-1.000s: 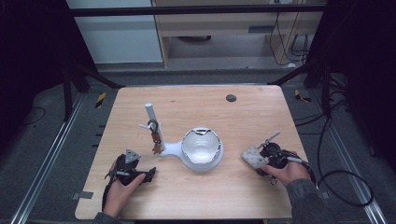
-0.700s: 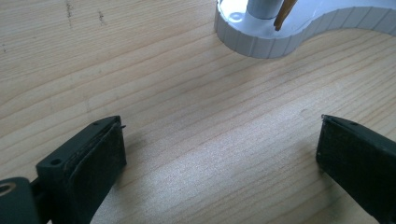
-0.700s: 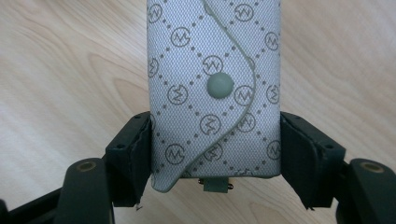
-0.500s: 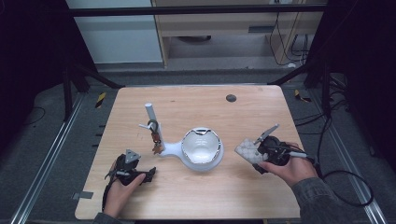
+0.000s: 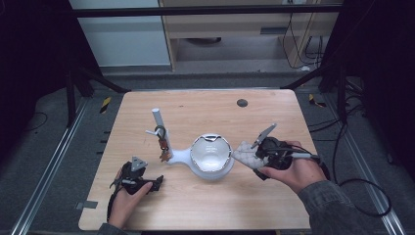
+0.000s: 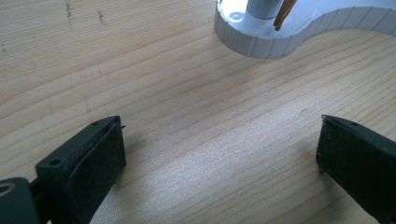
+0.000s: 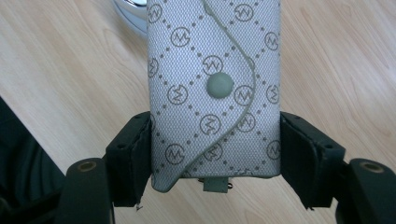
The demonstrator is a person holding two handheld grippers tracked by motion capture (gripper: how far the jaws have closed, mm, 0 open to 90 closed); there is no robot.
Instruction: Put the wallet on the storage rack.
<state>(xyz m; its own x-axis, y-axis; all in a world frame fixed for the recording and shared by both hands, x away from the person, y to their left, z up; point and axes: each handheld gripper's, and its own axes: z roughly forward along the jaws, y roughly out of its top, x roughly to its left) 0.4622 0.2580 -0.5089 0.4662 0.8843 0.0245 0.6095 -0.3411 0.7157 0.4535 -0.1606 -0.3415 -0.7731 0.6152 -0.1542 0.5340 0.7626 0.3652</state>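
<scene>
The grey pouch [image 7: 215, 93] runs off the right gripper view's top edge (hiding most of the bowl [image 7: 130, 14]).

Bare wooden table [image 5: 205, 110] lies wide open ahead of you, with only a small dark disc [image 5: 242, 103] near the far edge. The white stand [image 5: 183, 156] blocks the middle: its upright post [image 5: 159, 122] with hanging keys [image 5: 163, 147] on the left end, its shiny bowl [image 5: 210, 152] on the right. Your left gripper [image 5: 156, 182] has clear wood up to the stand's base. Your right gripper [image 5: 249, 157], clamped on the patterned pouch [image 7: 215, 88], sits just beside the bowl's rim.
</scene>
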